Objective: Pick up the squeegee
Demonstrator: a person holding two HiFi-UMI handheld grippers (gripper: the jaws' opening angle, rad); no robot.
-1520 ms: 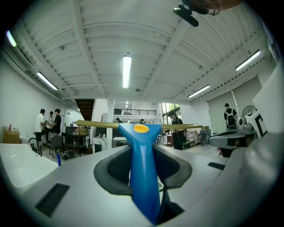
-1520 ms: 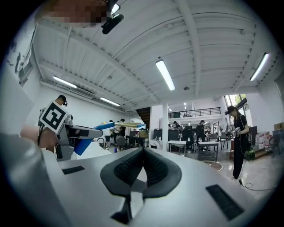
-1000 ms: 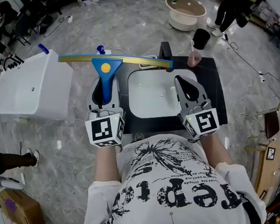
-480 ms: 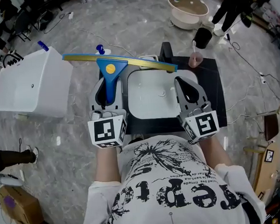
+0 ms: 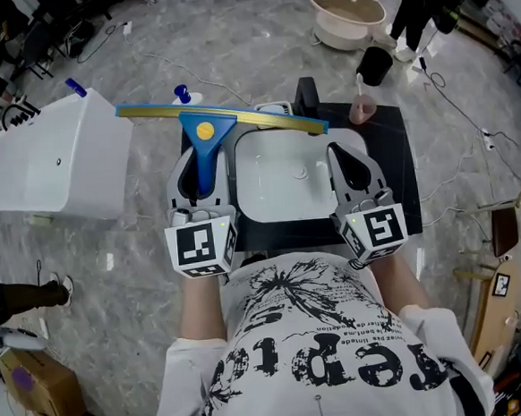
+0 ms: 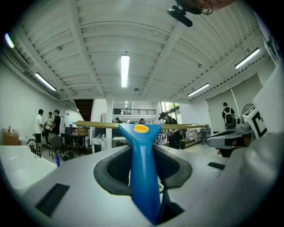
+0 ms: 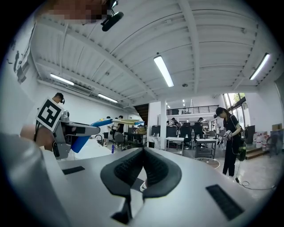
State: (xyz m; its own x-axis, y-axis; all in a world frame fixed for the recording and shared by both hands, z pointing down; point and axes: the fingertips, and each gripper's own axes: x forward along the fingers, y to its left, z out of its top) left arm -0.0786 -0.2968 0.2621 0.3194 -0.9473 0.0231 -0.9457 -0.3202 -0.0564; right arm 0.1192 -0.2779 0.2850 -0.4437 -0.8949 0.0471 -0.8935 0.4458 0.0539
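Observation:
The squeegee has a blue handle (image 5: 202,153) and a long yellow blade (image 5: 253,116) lying crosswise. My left gripper (image 5: 198,173) is shut on the handle and holds the squeegee level in the air over the left edge of the white basin (image 5: 282,192). In the left gripper view the blue handle (image 6: 143,173) runs straight out between the black pads (image 6: 116,168), with the blade (image 6: 93,125) across the far end. My right gripper (image 5: 351,170) hovers over the basin's right side, shut with nothing in it; its pads (image 7: 155,170) meet.
The basin sits in a black table (image 5: 396,160) with a pink cup (image 5: 361,109) at its far edge. A white bin (image 5: 59,160) stands to the left, and a beige tub (image 5: 347,12) and a black bucket (image 5: 375,66) beyond. People stand in the background.
Both grippers have drifted slightly, the squeegee going along with the left one. The left grip is unchanged and the right gripper stays shut.

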